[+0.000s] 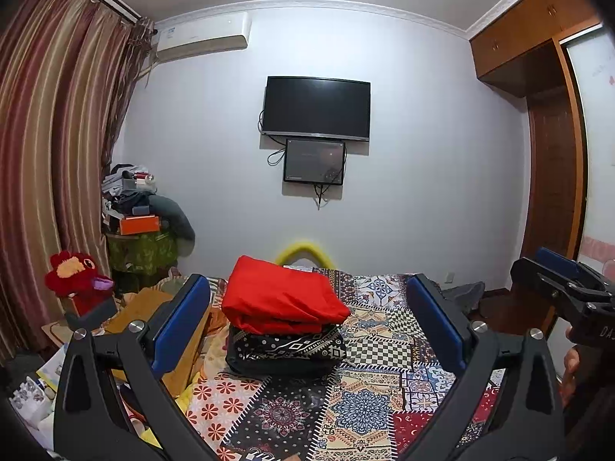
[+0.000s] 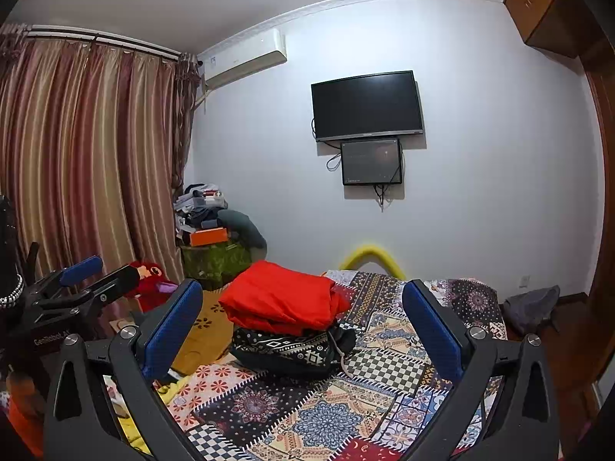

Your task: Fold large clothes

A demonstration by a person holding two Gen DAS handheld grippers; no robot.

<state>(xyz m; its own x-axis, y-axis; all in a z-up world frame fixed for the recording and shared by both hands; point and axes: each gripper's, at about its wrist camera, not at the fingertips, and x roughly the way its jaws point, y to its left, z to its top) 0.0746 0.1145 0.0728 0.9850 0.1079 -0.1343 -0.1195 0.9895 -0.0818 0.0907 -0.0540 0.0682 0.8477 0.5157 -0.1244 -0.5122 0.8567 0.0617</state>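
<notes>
A folded red garment (image 1: 282, 299) lies on top of a folded black patterned garment (image 1: 286, 349) in a stack on the patchwork bed cover (image 1: 365, 403). The same stack shows in the right wrist view, red (image 2: 280, 297) over black (image 2: 292, 349). My left gripper (image 1: 307, 319) is open and empty, held above the bed in front of the stack. My right gripper (image 2: 303, 326) is open and empty, also short of the stack. The right gripper shows at the right edge of the left wrist view (image 1: 565, 288), and the left gripper at the left edge of the right wrist view (image 2: 77, 288).
A red plush toy (image 1: 77, 278) and a cluttered green-covered stand (image 1: 142, 246) are left of the bed. A TV (image 1: 316, 108) hangs on the far wall. A wooden wardrobe (image 1: 538, 115) stands on the right. A yellow cloth (image 1: 161, 330) lies at the bed's left edge.
</notes>
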